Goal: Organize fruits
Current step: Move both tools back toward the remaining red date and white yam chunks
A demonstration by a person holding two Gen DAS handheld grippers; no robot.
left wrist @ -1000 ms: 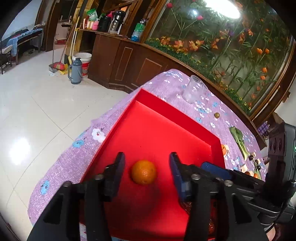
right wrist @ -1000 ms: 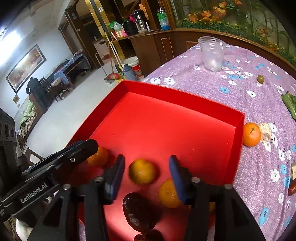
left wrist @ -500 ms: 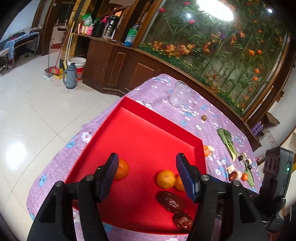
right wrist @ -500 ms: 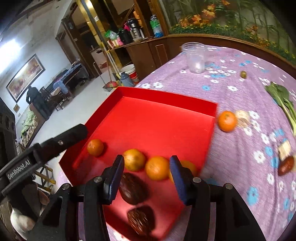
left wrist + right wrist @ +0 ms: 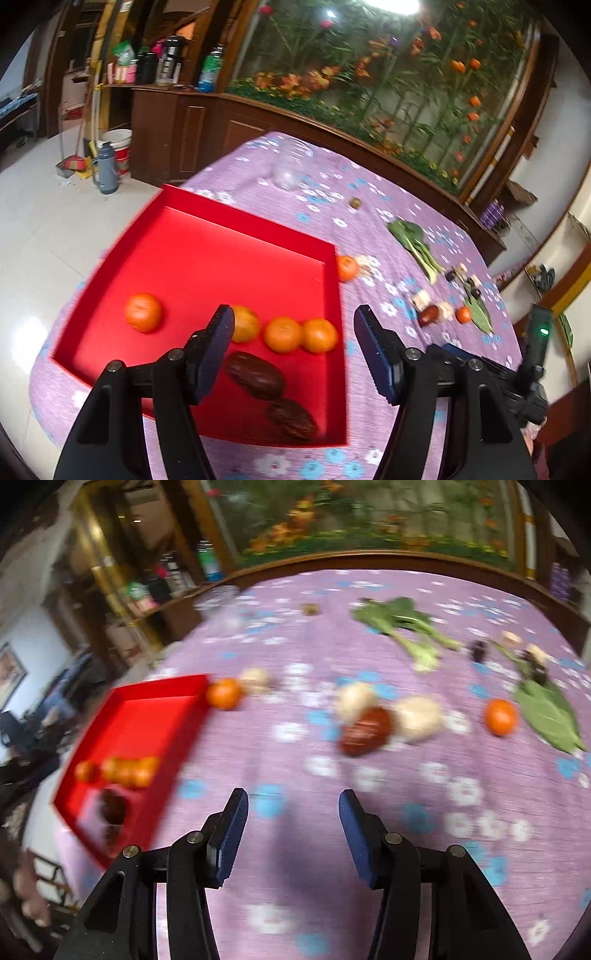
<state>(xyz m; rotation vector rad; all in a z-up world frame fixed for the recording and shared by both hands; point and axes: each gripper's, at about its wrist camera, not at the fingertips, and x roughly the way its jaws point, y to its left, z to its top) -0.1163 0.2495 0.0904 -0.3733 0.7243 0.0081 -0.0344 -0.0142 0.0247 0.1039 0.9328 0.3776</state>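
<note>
Sorting is mid-cycle: the left gripper (image 5: 293, 345) has let go of its orange and drawn back, jaws opening with nothing between them. Four oranges (image 5: 282, 334) and two dates (image 5: 255, 374) now lie ahead of it in the red tray (image 5: 207, 206). The right gripper (image 5: 293, 830) has swung off the tray to bare tablecloth (image 5: 314, 904) — jaws spread, empty, angled downward. Ahead of it lie a date (image 5: 365, 731), a small orange (image 5: 500, 716) and a third (image 5: 223, 693) touching the tray's corner — likely next pickups.
</note>
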